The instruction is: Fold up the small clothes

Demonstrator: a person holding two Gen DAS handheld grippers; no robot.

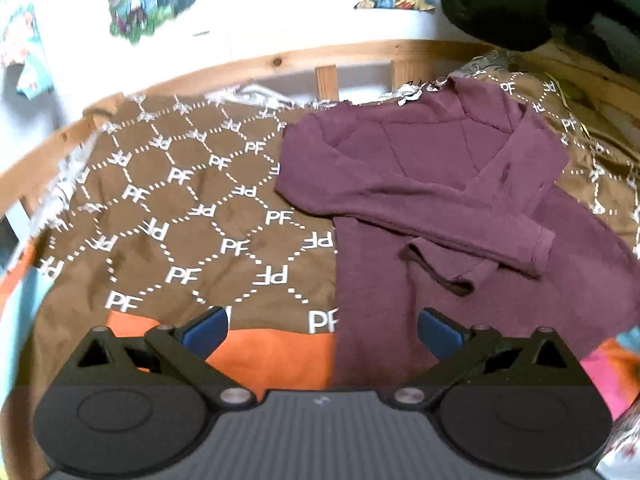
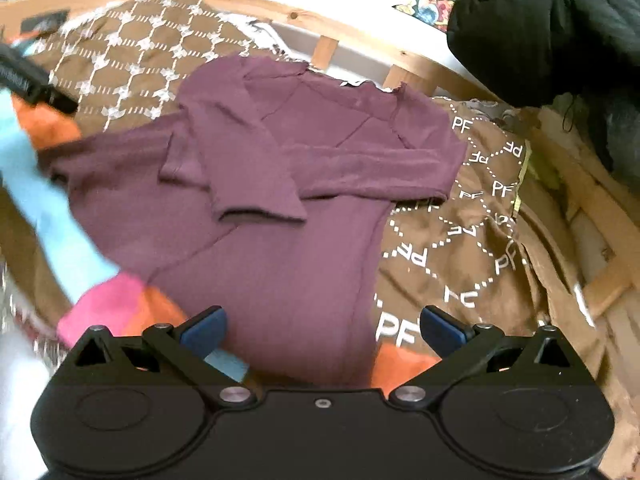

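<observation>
A small purple long-sleeved top [image 1: 432, 184] lies flat on a brown blanket with white PF print [image 1: 180, 200]. Both sleeves are folded across its chest. My left gripper [image 1: 322, 330] is open and empty, hovering at the near left part of the top's hem. In the right wrist view the top [image 2: 288, 208] fills the middle, and my right gripper [image 2: 322, 330] is open and empty over its near hem. The other gripper's black body [image 2: 32, 80] shows at the far left.
An orange cloth [image 1: 272, 356] lies under the blanket's near edge. Pink and light blue cloth [image 2: 100, 312] lies at the left. A wooden bed rail [image 1: 240, 64] runs along the back and right. A black bundle [image 2: 540, 32] sits at the upper right.
</observation>
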